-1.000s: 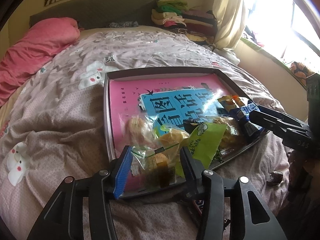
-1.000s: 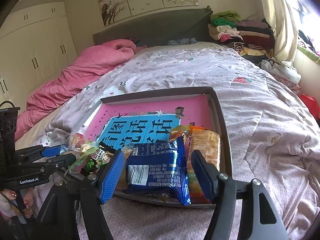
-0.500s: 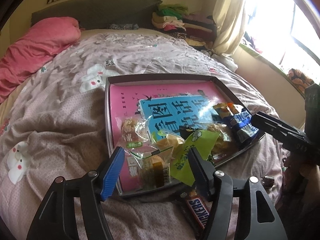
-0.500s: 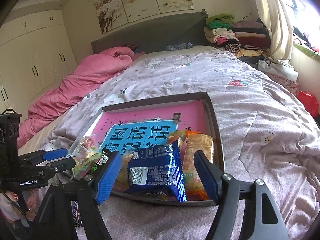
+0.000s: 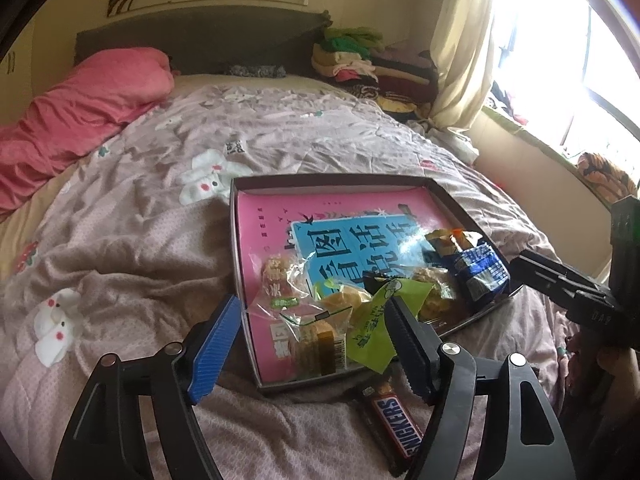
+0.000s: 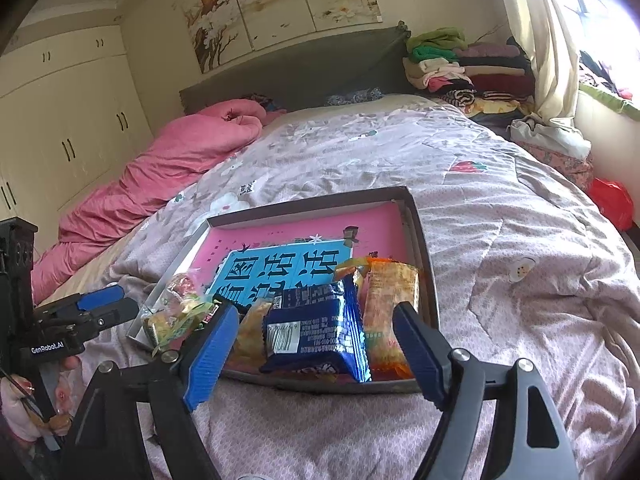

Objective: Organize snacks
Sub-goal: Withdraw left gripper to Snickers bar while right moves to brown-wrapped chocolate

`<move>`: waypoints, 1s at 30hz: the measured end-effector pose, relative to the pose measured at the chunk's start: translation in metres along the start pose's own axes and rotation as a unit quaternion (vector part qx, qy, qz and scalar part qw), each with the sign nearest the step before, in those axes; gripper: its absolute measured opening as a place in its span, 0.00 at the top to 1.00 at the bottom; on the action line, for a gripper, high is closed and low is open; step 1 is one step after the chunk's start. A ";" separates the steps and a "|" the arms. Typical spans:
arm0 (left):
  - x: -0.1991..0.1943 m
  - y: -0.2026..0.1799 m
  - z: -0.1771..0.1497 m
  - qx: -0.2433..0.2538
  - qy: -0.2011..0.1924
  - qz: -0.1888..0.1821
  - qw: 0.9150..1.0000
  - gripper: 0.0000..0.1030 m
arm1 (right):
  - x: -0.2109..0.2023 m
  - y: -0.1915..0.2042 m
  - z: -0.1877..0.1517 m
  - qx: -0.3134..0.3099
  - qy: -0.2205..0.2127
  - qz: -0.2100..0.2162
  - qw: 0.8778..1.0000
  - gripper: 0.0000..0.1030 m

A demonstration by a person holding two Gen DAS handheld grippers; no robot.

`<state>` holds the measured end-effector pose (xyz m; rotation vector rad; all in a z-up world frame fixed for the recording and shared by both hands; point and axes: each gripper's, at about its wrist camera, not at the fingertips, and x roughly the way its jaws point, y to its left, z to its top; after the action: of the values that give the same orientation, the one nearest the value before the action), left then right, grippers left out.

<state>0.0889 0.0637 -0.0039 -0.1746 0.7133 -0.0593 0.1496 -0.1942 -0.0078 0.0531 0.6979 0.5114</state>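
While the quilted bed [image 5: 120,248] spreads wide and bare on the tray's left and far sides, the shallow tray [image 5: 240,264] keeps its snacks bunched at the near edge: blue packet [image 6: 316,328], orange packet [image 6: 390,300], clear-wrapped pastries [image 5: 316,332]. A Snickers bar [image 5: 394,420] lies outside it. Left gripper [image 5: 316,344] and right gripper [image 6: 316,344] gape wide, empty.

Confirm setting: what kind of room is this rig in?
A home bedroom, almost certainly: the snack tray sits on a made bed's quilt, with a pink duvet by the headboard and a built-in wardrobe.
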 end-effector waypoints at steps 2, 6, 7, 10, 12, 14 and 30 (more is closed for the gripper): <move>-0.005 0.001 0.000 -0.004 -0.006 0.001 1.000 0.26 | -0.001 0.000 0.000 -0.002 0.001 0.000 1.000 0.23; -0.014 0.002 -0.002 -0.009 -0.008 -0.004 1.000 0.26 | -0.008 0.001 -0.004 0.000 0.003 0.000 1.000 0.23; -0.016 0.002 -0.002 -0.009 -0.007 -0.005 1.000 0.26 | -0.010 0.002 -0.005 0.002 0.004 0.000 1.000 0.23; -0.020 0.000 -0.004 -0.016 -0.004 -0.009 1.000 0.26 | -0.015 0.002 -0.010 0.007 0.009 0.001 1.000 0.23; -0.022 -0.002 -0.008 -0.022 0.003 -0.015 1.000 0.26 | -0.017 0.002 -0.014 0.014 0.015 0.000 1.000 0.23; -0.023 -0.007 -0.011 -0.022 0.011 -0.016 1.000 0.26 | -0.019 0.003 -0.020 0.020 0.024 0.000 1.000 0.23; -0.015 -0.032 -0.040 -0.011 0.080 -0.014 0.997 0.26 | -0.040 0.005 -0.058 0.049 0.090 -0.021 0.995 0.23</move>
<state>0.0519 0.0286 -0.0183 -0.2027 0.8720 -0.0931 0.0853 -0.2156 -0.0280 0.0845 0.8987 0.4449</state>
